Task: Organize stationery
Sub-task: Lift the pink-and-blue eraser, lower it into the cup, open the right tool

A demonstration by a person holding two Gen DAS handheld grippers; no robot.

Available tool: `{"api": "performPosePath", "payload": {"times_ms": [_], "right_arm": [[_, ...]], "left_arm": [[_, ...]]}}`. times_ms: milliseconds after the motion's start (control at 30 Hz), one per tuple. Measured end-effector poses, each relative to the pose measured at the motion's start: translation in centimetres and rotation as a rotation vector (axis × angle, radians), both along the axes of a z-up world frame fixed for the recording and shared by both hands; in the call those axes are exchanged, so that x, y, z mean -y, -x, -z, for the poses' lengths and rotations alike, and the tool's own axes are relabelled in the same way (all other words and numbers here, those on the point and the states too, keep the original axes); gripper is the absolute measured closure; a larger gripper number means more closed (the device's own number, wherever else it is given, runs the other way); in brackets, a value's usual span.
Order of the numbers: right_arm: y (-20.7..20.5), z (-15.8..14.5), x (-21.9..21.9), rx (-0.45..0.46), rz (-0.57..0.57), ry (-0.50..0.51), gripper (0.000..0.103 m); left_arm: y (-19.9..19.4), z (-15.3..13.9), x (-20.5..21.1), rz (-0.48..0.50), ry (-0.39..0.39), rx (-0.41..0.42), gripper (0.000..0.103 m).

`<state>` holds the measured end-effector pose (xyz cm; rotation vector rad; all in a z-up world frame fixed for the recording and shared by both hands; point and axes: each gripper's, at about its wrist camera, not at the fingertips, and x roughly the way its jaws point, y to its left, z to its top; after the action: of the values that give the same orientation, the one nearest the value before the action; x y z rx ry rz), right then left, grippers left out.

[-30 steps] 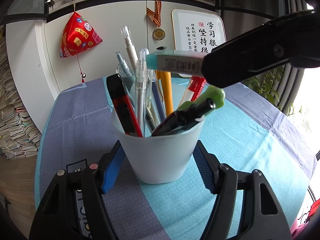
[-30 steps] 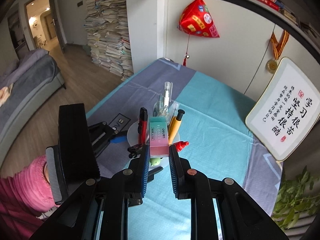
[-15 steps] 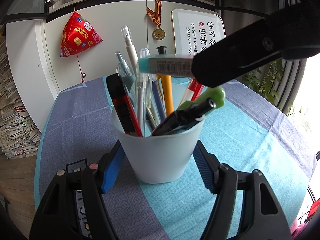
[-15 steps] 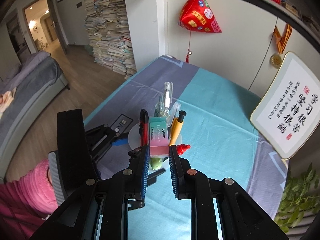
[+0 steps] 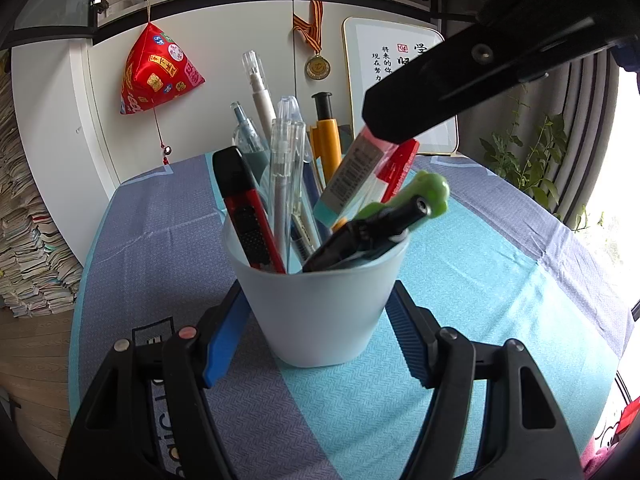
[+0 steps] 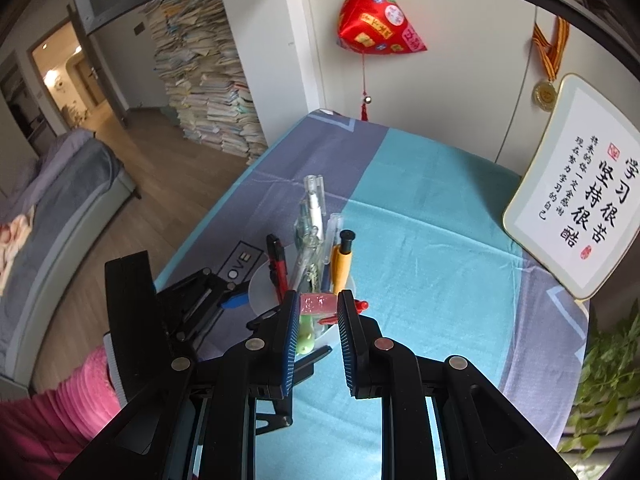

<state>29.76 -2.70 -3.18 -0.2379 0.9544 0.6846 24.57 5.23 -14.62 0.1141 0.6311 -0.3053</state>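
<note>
A pale blue cup (image 5: 320, 312) holds several pens, a red box cutter (image 5: 248, 216), an orange pen (image 5: 326, 140) and a green-topped pen (image 5: 424, 192). My left gripper (image 5: 316, 324) is shut on the cup, one finger on each side. A pink and teal eraser (image 5: 352, 176) leans tilted into the cup, its lower end inside. My right gripper (image 6: 319, 304) hangs just above the cup (image 6: 260, 292); its fingers have parted and the eraser (image 6: 318, 304) sits in the gap. The right gripper's finger (image 5: 460, 84) shows above the eraser.
The table has a blue, teal and purple cloth (image 6: 424, 216). A framed calligraphy board (image 6: 576, 208) leans at the back right. A red pyramid ornament (image 5: 156, 76) and a medal (image 5: 318, 68) hang on the white cabinet. A plant (image 5: 532, 152) stands at the right.
The eraser has tipped from level above the pens to slanting down into the cup. The right gripper's fingers have spread apart. The left gripper and cup have not moved.
</note>
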Motion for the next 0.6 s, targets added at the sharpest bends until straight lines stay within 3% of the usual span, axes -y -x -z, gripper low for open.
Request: {"api": "performPosePath", "payload": {"times_ms": [433,600], "right_arm": [[-1.1,1.5,-1.0,-0.039,0.028,-0.020,0.083],[-0.7,0.8,0.4,-0.040,0.053,-0.074,0.079]], "left_arm": [[0.0,0.0,0.0,0.000,0.001,-0.001,0.035],[0.2,-0.1,0.0,0.000,0.000,0.000,0.035]]}}
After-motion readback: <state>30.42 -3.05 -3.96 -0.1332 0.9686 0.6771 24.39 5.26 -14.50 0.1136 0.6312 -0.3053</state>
